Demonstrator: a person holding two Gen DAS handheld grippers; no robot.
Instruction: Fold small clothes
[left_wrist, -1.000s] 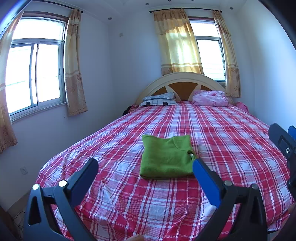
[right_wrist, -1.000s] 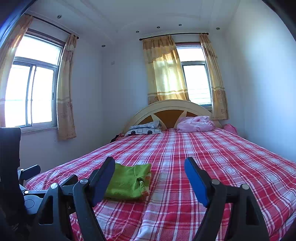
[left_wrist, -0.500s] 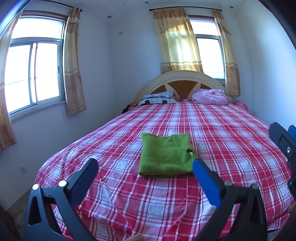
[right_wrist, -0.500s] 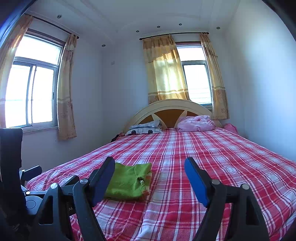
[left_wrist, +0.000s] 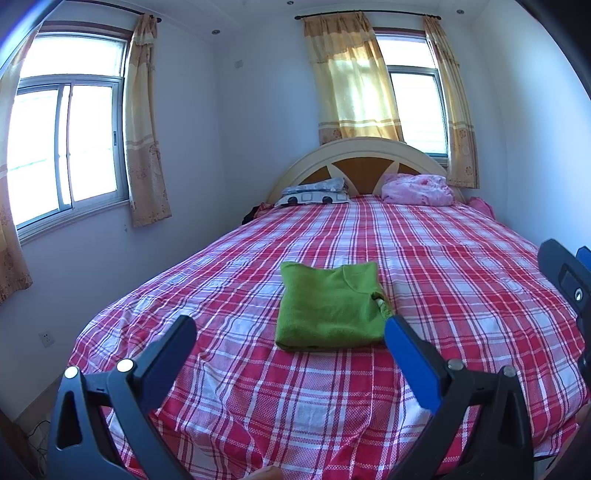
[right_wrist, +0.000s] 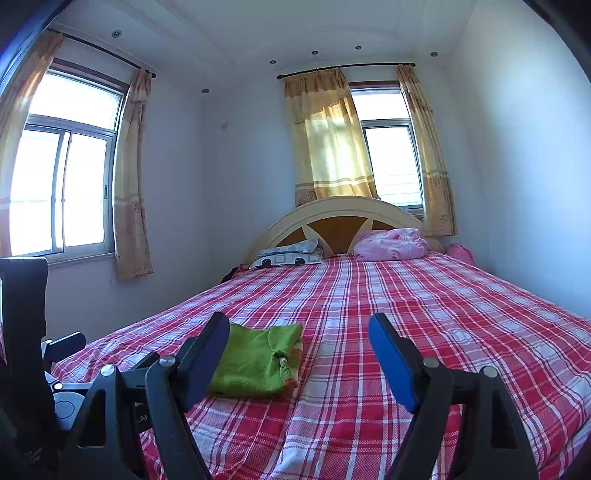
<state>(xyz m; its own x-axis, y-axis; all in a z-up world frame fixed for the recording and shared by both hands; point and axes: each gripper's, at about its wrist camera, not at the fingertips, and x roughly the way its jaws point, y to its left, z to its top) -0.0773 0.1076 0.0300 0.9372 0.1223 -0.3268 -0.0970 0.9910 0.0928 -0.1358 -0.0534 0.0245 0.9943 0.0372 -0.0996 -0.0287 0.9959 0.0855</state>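
Filling most of both views: a bed (left_wrist: 461, 280) under a red-and-white plaid sheet, running far toward an arched headboard (left_wrist: 364, 162). Hanging at the far wall and at the left wall: yellow curtains (left_wrist: 351, 85) beside bright windows. Lying at the far end, against the headboard: a patterned pillow (left_wrist: 314, 194) on the left, a pink bundle of bedding (left_wrist: 417, 189) on the right. Resting flat near the middle of the bed, folded into a neat rectangle: a green top (left_wrist: 328, 306). Hovering at the near edge, apart from the top: left gripper (left_wrist: 290, 339), jaws spread, nothing between them; right gripper (right_wrist: 299, 349), jaws likewise spread and empty, the top lying to its left.
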